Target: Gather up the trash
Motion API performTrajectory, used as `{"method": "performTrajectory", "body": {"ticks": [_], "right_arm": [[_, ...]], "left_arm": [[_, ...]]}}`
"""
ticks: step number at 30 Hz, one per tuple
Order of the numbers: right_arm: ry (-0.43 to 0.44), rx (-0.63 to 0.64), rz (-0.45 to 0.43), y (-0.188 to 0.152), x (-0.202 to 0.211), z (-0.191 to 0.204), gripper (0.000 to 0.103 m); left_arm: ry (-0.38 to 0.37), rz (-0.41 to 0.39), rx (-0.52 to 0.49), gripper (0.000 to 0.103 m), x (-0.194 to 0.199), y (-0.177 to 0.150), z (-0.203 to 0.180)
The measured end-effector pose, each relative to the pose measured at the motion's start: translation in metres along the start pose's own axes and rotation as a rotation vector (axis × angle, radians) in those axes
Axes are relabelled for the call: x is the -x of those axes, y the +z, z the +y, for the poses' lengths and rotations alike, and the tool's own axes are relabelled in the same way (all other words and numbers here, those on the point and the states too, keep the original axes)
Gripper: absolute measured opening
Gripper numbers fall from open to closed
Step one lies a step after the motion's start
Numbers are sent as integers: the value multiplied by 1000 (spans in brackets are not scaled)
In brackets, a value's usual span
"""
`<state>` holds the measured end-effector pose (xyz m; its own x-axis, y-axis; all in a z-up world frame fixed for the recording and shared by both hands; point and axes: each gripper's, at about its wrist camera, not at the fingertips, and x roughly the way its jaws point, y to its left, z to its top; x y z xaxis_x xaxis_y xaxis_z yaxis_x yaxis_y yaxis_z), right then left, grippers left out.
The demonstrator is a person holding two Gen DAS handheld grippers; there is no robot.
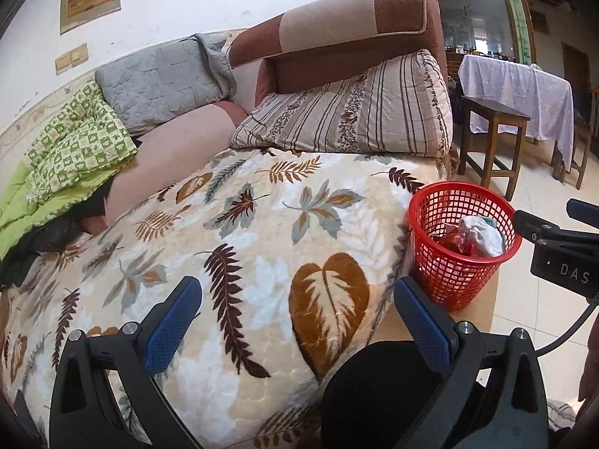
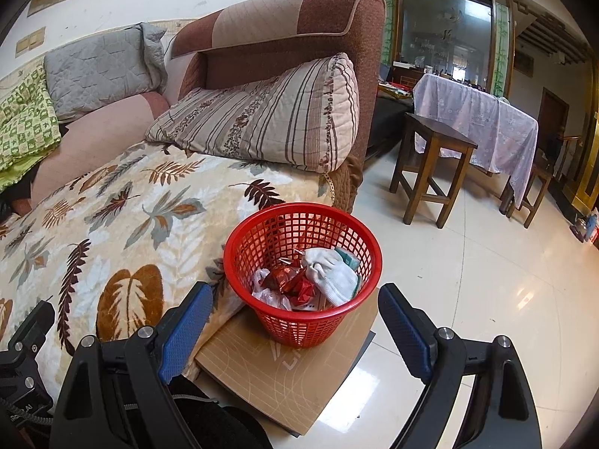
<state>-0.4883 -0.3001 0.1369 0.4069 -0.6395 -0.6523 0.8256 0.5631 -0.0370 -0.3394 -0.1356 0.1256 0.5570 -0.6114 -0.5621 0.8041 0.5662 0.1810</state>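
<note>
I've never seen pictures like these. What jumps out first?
The bright red mesh basket stands out most: it sits on a flat cardboard sheet beside the sofa, holding crumpled red wrappers and a white sock. Next comes the cream leaf-patterned blanket spread over the seat, with a striped pillow leaning against the brown armrest. At the bottom, each open claw, left and right, shows blue-padded fingers.

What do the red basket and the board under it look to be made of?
The basket looks like molded plastic: glossy red, with an open lattice wall you can see through. The board under it appears to be cardboard or thin fiberboard: flat, matte brown, with pale printed lines; which of the two is unclear.
</note>
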Motion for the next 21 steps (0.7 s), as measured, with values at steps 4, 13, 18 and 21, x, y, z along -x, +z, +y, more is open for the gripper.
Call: {"method": "performTrajectory", "body": {"ticks": [4, 13, 18, 21], "right_arm": [[0, -1, 2, 0, 0, 0, 93], [0, 0, 4, -1, 1, 1, 93], [1, 4, 6, -2, -1, 3, 93], [1, 4, 7, -2, -1, 3, 93]], "left_arm": [[-1, 0, 2, 102, 0, 0, 1], [-4, 0, 3, 102, 0, -1, 1], [-8, -1, 6, 102, 0, -1, 2], [-9, -1, 6, 102, 0, -1, 2]]}}
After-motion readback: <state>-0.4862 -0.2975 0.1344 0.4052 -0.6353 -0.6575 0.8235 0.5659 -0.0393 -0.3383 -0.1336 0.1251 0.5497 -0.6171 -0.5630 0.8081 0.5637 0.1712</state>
